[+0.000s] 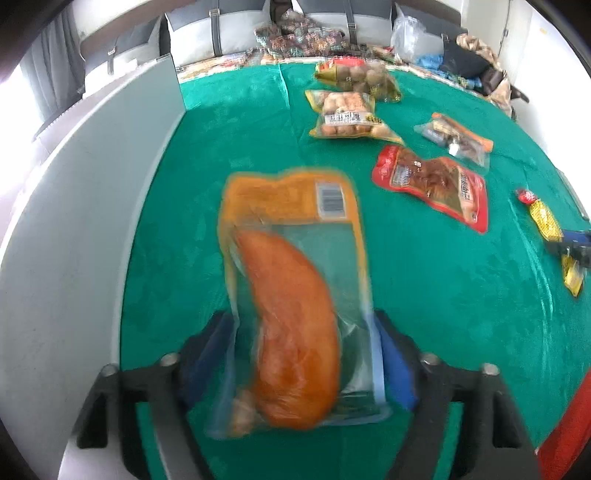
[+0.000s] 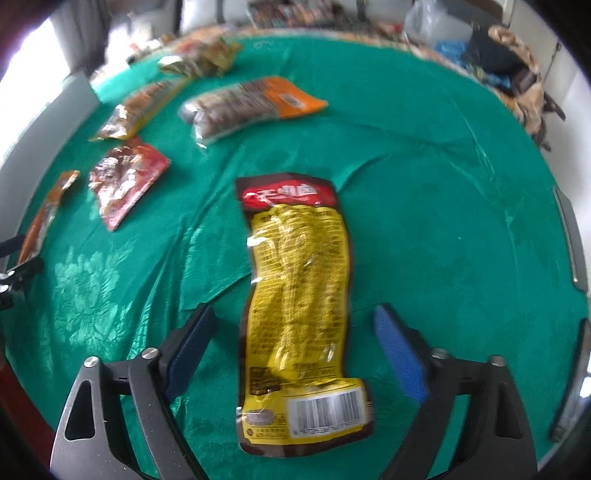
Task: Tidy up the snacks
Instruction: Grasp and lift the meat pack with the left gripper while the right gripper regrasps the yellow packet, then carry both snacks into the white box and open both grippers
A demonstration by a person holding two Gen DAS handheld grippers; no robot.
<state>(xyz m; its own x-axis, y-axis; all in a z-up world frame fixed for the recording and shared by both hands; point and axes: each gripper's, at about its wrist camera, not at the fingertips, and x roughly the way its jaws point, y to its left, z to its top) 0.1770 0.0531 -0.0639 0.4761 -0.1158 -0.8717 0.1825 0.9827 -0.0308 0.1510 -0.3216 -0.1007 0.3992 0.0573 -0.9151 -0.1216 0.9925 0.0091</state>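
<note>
While the left gripper [image 1: 306,354] clamps the near end of an orange pouch [image 1: 291,280] above the green cloth [image 1: 240,140], the right gripper [image 2: 295,350] stands wide, its blue pads [image 2: 400,356] either side of a yellow pouch [image 2: 295,295] lying flat on the cloth. Other snack packs [image 1: 430,184] lie well apart.

Setting: home living room; Surface: green patterned tablecloth [image 1: 240,122]; Backdrop: grey cushioned sofa [image 1: 236,33]; curtain [image 1: 55,62]; clutter of bags [image 1: 465,55]
</note>
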